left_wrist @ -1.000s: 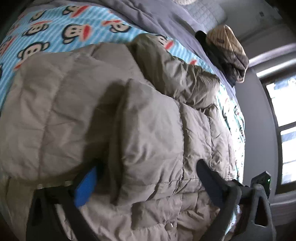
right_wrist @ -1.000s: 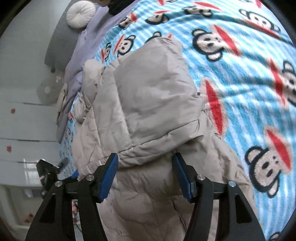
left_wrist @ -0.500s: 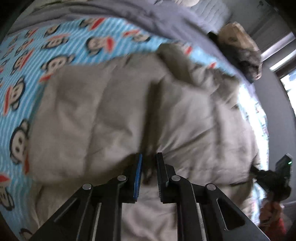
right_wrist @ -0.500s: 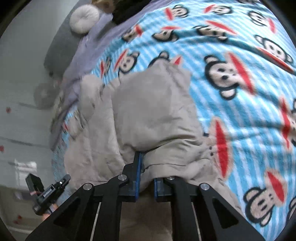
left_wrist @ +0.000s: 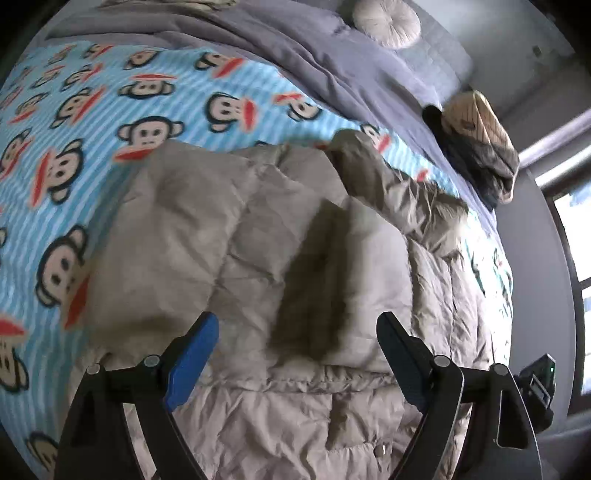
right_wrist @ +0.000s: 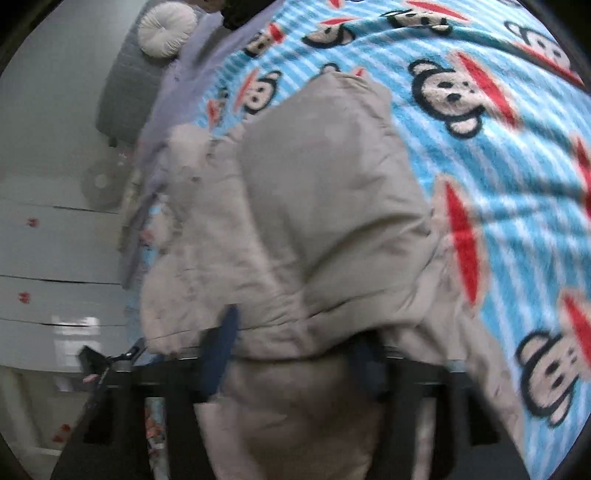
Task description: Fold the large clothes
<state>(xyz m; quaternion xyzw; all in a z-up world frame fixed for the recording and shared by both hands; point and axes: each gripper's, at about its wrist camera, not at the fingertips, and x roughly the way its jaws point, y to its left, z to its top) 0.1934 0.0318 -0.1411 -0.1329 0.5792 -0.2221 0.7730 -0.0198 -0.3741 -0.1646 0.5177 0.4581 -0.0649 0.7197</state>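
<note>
A puffy beige quilted jacket lies folded on a bed, one padded flap doubled over its middle. My left gripper hovers over the jacket's near part. Its jaws are opening wide, and the blue pads touch no fabric. In the right wrist view the same jacket bulges down between the jaws of my right gripper and partly covers them. These jaws are also opening, and the picture is blurred. The right gripper's body shows at the left view's lower right edge.
The jacket rests on a blue striped monkey-print blanket. Behind it are a grey duvet and a round cream cushion. A pile of dark and tan clothes lies by the window. White drawers stand beside the bed.
Half a second ago both grippers were pinched nearly shut at the jacket's fabric; now both stand apart again. The left view has shifted across the jacket.
</note>
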